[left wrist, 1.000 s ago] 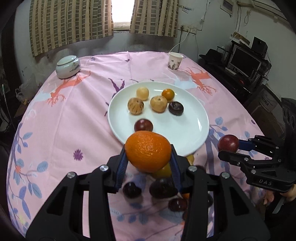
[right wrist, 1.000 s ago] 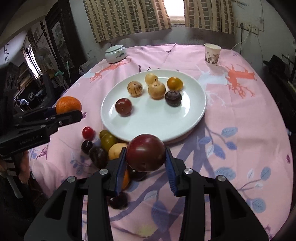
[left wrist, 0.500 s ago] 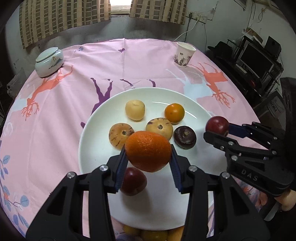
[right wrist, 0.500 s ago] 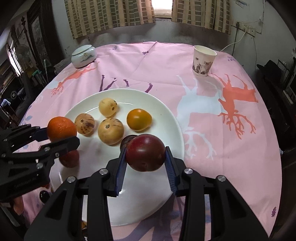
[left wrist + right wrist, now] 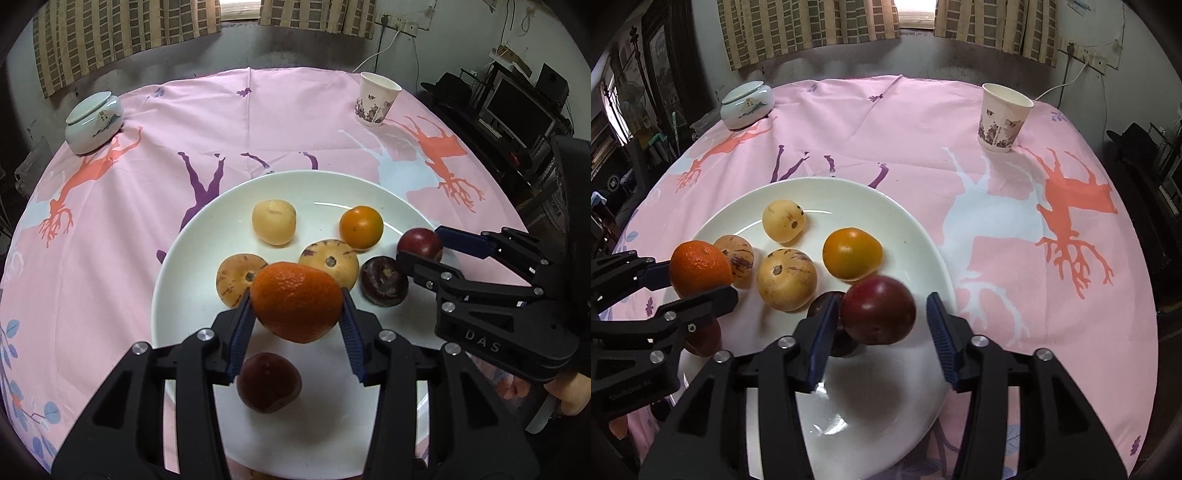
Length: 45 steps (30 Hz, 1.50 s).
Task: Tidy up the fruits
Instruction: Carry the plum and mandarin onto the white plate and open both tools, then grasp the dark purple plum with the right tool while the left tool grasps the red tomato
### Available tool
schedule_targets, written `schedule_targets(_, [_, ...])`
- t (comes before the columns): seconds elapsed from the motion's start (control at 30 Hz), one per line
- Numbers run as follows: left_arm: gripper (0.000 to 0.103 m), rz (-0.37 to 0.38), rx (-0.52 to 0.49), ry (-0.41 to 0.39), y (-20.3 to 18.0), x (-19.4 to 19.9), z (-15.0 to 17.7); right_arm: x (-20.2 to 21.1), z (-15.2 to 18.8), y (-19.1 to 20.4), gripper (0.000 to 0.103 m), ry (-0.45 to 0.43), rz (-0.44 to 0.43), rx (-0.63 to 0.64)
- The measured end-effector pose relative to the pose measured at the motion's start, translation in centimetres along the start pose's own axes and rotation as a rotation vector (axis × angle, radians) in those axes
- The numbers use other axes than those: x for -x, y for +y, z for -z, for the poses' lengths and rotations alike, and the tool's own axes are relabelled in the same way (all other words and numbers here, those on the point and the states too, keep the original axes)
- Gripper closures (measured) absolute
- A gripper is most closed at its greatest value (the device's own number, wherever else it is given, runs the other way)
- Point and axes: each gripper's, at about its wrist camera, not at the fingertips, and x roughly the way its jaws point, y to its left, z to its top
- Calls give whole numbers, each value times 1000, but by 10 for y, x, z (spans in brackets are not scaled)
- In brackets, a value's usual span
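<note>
left hand-held gripper (image 5: 297, 325) opening over white plate (image 5: 177, 266), orange (image 5: 297, 301) still between pads, being released | right hand-held gripper (image 5: 877, 332) spreading wide, plum (image 5: 878, 310) touching left pad only, dropping onto plate to join other fruit

Left gripper (image 5: 297, 321) low centre of its frame, angled down, jaws just been opening, fruit between, both pads near its sides. Right gripper (image 5: 877, 332) likewise low centre, jaws just been opening, right pad clear of fruit.
</note>
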Motion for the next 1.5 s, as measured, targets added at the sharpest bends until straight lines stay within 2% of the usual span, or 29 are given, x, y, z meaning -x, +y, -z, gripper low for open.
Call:
schedule_targets(0.07, [44,-10,5,-42,1,15,0,8,-1,0,41,-28,13,5])
schedule_targets(0.2, [34,-8,13,-123,4,55,0,30,-3,-1,41,-58,15,-4])
schedule_targets(0.3, [22,-3,21,-178,8,88,9,54,2,3,41,-79,9,-5])
schedule_targets(0.5, [21,19,16,-244,8,139,37,104,23,20,41,-113,17,25])
schedule_targets(0.7, [9,19,27,-288,13,178,81,158,61,47,38,-179,-8,54])
schedule_targets(0.87, [9,-22,57,-267,19,178,135,171,114,73,38,-152,-57,74])
schedule_targets(1.1, [9,-33,85,-210,30,160,196,157,177,95,38,-90,-99,50])
schedule_targets(1.2, [9,-20,104,-179,34,153,210,145,196,96,38,-53,-138,21])
schedule_targets(1.33, [9,-20,114,-159,35,149,221,130,206,93,38,-2,-110,-14])
schedule_targets(1.5, [9,-26,116,-153,36,150,227,130,210,95,38,-26,-93,-2])
